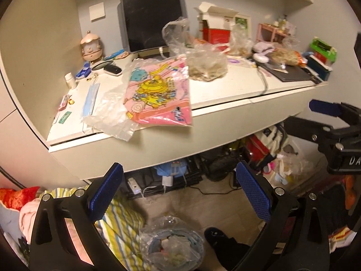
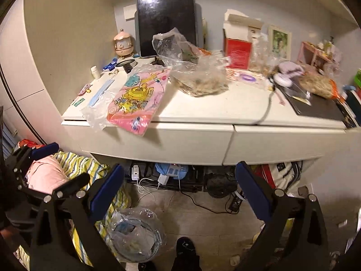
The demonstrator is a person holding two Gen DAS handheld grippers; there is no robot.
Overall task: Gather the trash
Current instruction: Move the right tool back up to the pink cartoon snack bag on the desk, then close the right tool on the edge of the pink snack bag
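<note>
A bin lined with clear plastic (image 1: 170, 242) stands on the floor under the white desk (image 1: 225, 90), with scraps inside; it also shows in the right wrist view (image 2: 135, 234). On the desk lie an empty clear bag (image 1: 112, 115), a pink cartoon packet (image 1: 160, 92) and a clear bag of dried bits (image 1: 206, 65). My left gripper (image 1: 180, 194) is open and empty, above the bin. My right gripper (image 2: 180, 192) is open and empty, in front of the desk's drawers. Each gripper shows at the edge of the other's view.
A dark monitor (image 1: 151, 13), a red and white box (image 1: 217, 31), a laptop (image 1: 291, 74) under a snack bag, a face mask (image 1: 90, 99) and small items crowd the desk. Cables and a power strip (image 2: 162, 180), bags and striped bedding (image 2: 83, 167) lie below. A black slipper (image 2: 186, 248) is near the bin.
</note>
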